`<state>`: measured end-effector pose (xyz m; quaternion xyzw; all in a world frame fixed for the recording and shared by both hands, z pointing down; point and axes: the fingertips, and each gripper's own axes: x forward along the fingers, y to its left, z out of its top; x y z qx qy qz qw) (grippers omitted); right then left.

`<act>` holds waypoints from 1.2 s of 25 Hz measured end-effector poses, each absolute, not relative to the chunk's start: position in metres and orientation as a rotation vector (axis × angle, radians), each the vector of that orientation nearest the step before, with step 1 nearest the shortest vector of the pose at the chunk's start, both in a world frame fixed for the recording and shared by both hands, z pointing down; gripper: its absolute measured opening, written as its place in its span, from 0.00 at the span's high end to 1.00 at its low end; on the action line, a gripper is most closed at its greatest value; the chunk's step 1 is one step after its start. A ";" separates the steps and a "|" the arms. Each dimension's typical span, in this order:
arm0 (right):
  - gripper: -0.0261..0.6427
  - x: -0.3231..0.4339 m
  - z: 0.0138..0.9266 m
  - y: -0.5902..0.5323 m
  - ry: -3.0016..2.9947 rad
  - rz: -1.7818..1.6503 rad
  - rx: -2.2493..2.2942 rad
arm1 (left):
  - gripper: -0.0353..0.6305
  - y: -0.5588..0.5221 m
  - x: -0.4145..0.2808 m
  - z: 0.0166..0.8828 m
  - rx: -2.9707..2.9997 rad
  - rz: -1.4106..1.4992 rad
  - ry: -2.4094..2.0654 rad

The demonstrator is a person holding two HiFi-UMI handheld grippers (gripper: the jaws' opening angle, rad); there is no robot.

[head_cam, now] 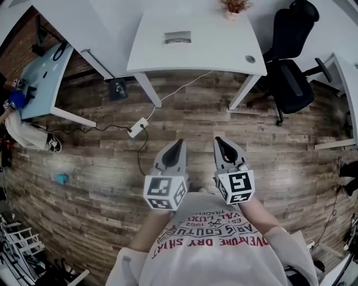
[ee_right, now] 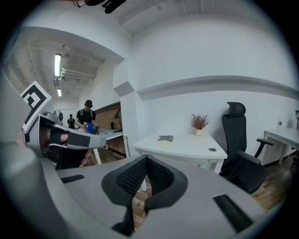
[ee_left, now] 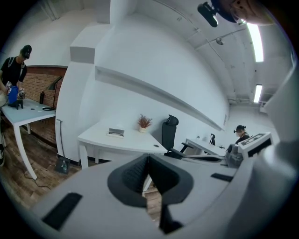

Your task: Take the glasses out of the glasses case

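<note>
A grey glasses case point(head_cam: 177, 37) lies closed on the white table point(head_cam: 196, 56) ahead of me, far from both grippers. The left gripper view shows the glasses case point(ee_left: 116, 132) small on the tabletop, and so does the right gripper view point(ee_right: 165, 138). No glasses are visible. My left gripper point(head_cam: 180, 143) and right gripper point(head_cam: 218, 139) are held side by side in front of my chest, above the wooden floor, pointing toward the table. In each gripper's own view the left gripper point(ee_left: 148, 157) and the right gripper point(ee_right: 146, 158) have their jaws pressed together with nothing between them.
A small potted plant point(head_cam: 235, 8) stands at the table's far edge. A black office chair point(head_cam: 291, 61) is to the table's right. A white power strip point(head_cam: 137, 127) and cables lie on the floor. A second table point(head_cam: 42, 78) stands at the left, with a person point(ee_left: 14, 70) by it.
</note>
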<state>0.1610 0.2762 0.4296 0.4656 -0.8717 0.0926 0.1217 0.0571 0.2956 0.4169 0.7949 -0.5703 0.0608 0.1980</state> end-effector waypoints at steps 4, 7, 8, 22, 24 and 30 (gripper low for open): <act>0.94 0.133 0.429 0.236 -2.520 0.286 1.388 | 0.94 0.252 0.027 0.416 2.242 0.179 -1.567; 0.94 0.112 0.426 0.204 -2.499 0.274 1.404 | 0.94 0.217 0.003 0.411 2.265 0.176 -1.545; 0.94 0.104 0.425 0.193 -2.493 0.267 1.412 | 0.94 0.205 -0.006 0.410 2.272 0.175 -1.541; 0.94 0.013 0.427 0.081 -2.449 0.240 1.443 | 0.94 0.092 -0.092 0.420 2.275 0.198 -1.485; 0.94 0.007 0.430 0.068 -2.449 0.245 1.429 | 0.94 0.082 -0.097 0.423 2.265 0.201 -1.486; 0.94 -0.003 0.437 0.023 -2.470 0.253 1.378 | 0.94 0.045 -0.111 0.432 2.213 0.186 -1.534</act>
